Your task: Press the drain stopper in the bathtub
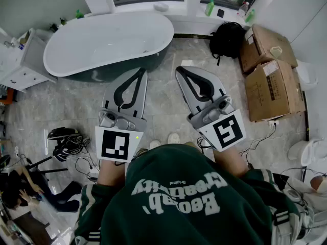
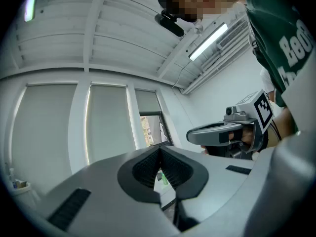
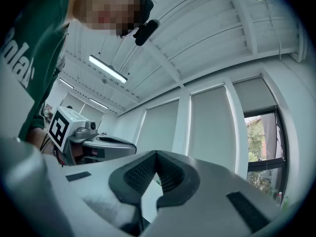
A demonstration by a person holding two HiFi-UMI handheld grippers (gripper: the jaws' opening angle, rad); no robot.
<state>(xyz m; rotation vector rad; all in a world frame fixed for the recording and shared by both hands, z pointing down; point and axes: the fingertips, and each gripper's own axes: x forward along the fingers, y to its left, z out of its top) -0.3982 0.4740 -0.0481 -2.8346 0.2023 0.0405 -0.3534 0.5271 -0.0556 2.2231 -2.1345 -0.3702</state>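
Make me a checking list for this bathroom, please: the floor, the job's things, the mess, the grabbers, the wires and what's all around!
Surface: pale tiled floor; the person stands on it.
Job's things: white bathtub ahead, looks empty; the drain stopper cannot be made out.
Clutter: cardboard boxes and a black backpack on the right.
Grippers: left gripper and right gripper both shut, nothing between the jaws, held side by side short of the tub.
Cables: loose cables on the floor at left; another cable by the boxes.
Surroundings: white cabinet left of the tub; green bottles on the window ledge.
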